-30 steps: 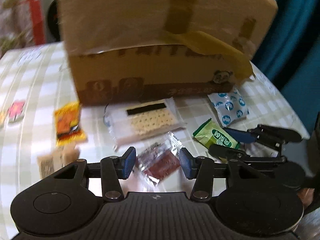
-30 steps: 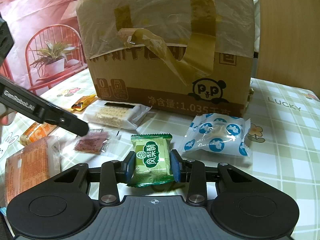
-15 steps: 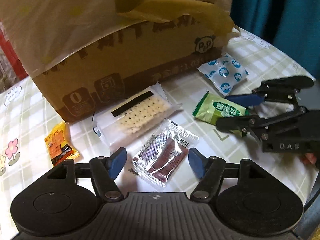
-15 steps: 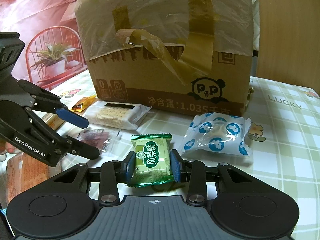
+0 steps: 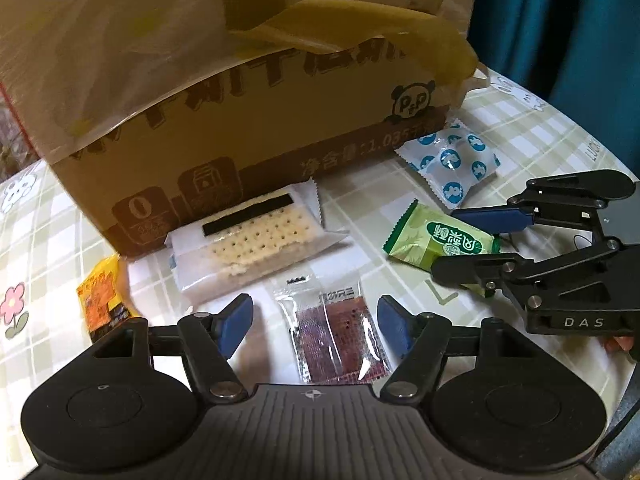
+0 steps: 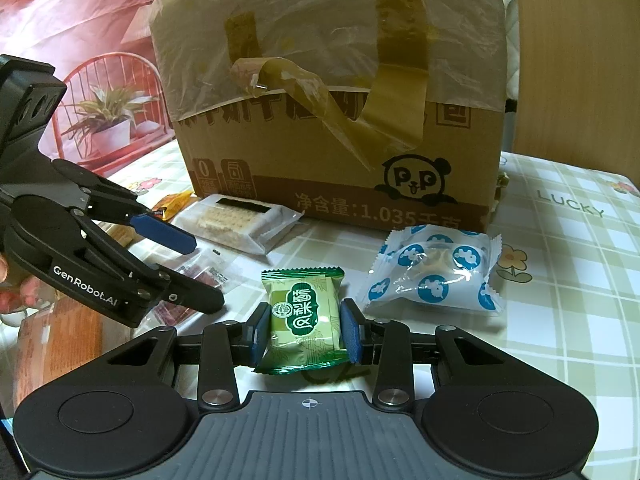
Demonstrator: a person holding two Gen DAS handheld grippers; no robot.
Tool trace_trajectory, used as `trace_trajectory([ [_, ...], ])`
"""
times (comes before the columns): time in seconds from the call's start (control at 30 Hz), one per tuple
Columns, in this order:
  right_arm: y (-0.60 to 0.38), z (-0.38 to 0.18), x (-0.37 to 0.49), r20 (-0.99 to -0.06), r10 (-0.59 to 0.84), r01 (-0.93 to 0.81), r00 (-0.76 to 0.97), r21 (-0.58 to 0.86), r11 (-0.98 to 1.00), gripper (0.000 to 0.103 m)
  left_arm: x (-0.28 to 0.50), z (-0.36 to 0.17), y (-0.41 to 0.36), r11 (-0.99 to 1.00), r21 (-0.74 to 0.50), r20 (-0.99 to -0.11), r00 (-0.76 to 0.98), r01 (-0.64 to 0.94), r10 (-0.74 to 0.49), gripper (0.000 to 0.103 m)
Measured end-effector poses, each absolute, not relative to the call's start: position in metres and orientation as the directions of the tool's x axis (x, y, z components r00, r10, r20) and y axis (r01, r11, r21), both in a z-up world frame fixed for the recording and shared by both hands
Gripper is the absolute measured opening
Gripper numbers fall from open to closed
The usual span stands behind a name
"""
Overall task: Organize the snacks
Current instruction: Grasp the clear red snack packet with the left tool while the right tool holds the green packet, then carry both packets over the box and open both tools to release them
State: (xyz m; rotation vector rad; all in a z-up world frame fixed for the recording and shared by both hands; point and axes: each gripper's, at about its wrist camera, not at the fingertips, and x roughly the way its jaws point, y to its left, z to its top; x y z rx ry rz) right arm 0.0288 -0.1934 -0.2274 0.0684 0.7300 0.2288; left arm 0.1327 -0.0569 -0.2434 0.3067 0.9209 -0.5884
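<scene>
Left gripper [image 5: 316, 322] jaws apart astride clear dark-snack sachet [image 5: 340, 340]; right gripper [image 6: 304, 330] clamped on green pastry packet [image 6: 304, 316]. Slick film may slip.

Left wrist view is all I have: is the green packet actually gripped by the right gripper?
Observer: Yes. In the right wrist view both pads of the right gripper press the sides of the green packet.
Operator: What stands behind the box on its left?
Observer: A red chair with a potted plant.
Operator: Any snack beside the left gripper that I'm missing?
Observer: A large orange packet lies under the left gripper, at the frame's left edge.
</scene>
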Motion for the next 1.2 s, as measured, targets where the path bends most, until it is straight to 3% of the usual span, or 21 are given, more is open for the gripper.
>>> trace_trajectory([
  [0.27, -0.192, -0.227, 0.029, -0.654, 0.229, -0.187, 0.721, 0.134, 0.973, 0.035, 0.120, -0.240, -0.047, 0.862, -0.012, -0.836, 0.468, 0.507, -0.288, 0.069],
  [0.37, -0.192, -0.227, 0.029, -0.654, 0.230, -0.189, 0.721, 0.134, 0.973, 0.035, 0.117, -0.238, -0.045, 0.866, -0.015, -0.819, 0.492, 0.499, -0.297, 0.044],
  [0.43, -0.192, -0.227, 0.029, -0.653, 0.230, -0.188, 0.721, 0.134, 0.973, 0.035, 0.118, -0.236, -0.042, 0.867, -0.042, -0.816, 0.484, 0.496, -0.316, 0.041],
  [0.7, -0.190, -0.228, 0.029, -0.654, 0.225, -0.191, 0.722, 0.124, 0.974, 0.035, 0.119, -0.227, -0.021, 0.897, -0.116, -0.782, 0.517, 0.427, -0.347, 0.040],
  [1.2, -0.193, -0.214, 0.026, -0.642, 0.226, -0.196, 0.733, 0.118, 0.973, 0.033, 0.102, -0.181, -0.011, 0.909, -0.135, -0.698, 0.614, 0.394, -0.369, 0.040],
])
